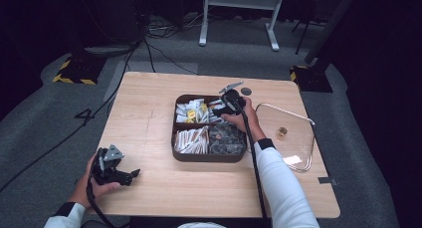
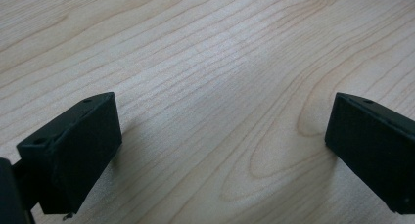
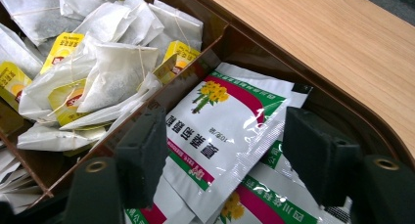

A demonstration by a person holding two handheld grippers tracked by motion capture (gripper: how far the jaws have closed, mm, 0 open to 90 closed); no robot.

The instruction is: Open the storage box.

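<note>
A brown divided box stands mid-table with four compartments. My right gripper hangs over its back right compartment. In the right gripper view the gripper is open, one jaw on each side of a white sachet with a yellow flower print and red and green stripes. More such sachets lie beneath it. White tea bags with yellow tags fill the compartment beside it. My left gripper rests near the table's front left corner, open over bare wood with nothing between its jaws.
A clear tray with a metal rim lies right of the box, holding a small gold object and a white packet. A dark round disc sits behind the box. Paper sticks and dark wrapped pieces fill the front compartments.
</note>
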